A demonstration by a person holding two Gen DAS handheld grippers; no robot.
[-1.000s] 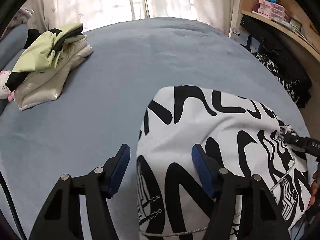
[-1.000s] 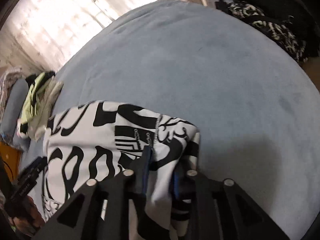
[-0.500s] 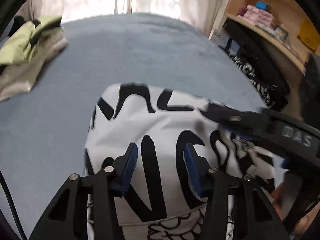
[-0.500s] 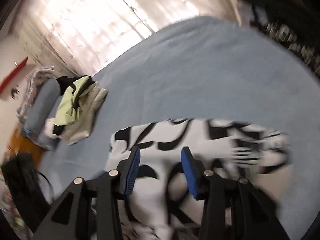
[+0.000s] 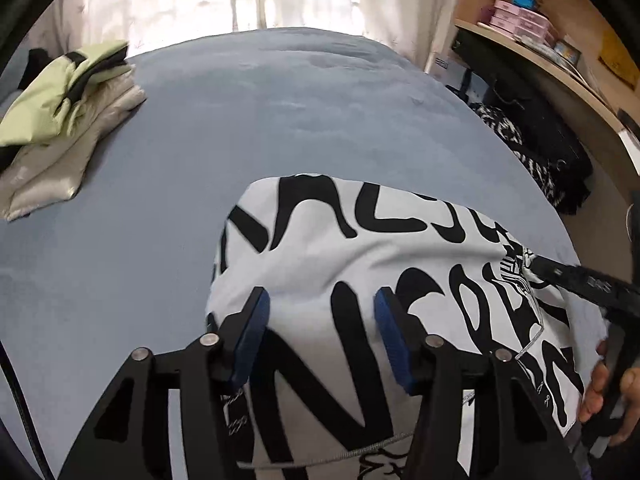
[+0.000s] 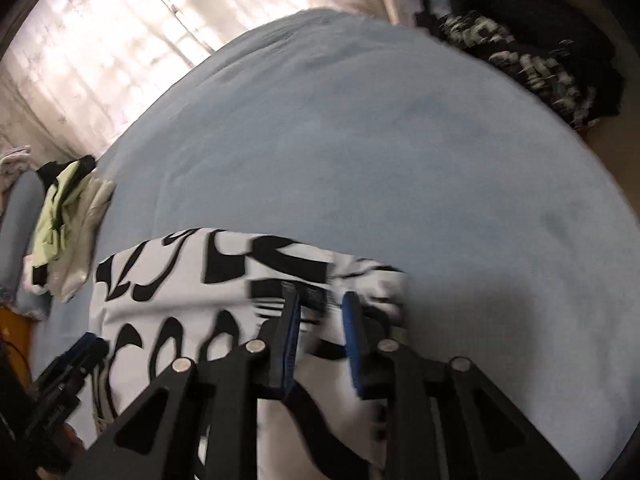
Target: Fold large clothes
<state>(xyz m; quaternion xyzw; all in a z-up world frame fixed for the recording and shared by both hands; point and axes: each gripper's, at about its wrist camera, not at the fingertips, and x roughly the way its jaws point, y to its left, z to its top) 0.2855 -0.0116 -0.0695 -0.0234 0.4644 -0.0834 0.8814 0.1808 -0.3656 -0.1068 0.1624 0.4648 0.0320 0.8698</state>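
Observation:
A white garment with bold black lettering (image 5: pixel 360 256) lies folded on the blue bed (image 5: pixel 240 120). My left gripper (image 5: pixel 320 320) is open, its blue pads hovering over the garment's near left part. In the left wrist view the right gripper's black finger (image 5: pixel 580 280) rests at the garment's right edge. In the right wrist view the garment (image 6: pixel 180 292) lies below my right gripper (image 6: pixel 322 312), whose jaws stand a little apart over the garment's right corner. The view is blurred. The left gripper (image 6: pixel 80 356) shows at lower left.
A stack of folded pale green and cream clothes (image 5: pixel 60 120) sits at the bed's far left, also in the right wrist view (image 6: pixel 64 232). Dark black-and-white clothes (image 5: pixel 532 152) are heaped beside the bed on the right, under a wooden shelf (image 5: pixel 540 60). Curtains hang behind.
The right gripper let go of the garment's corner, swung over the garment and came back to its right edge. The left gripper moved over the garment and narrowed slightly.

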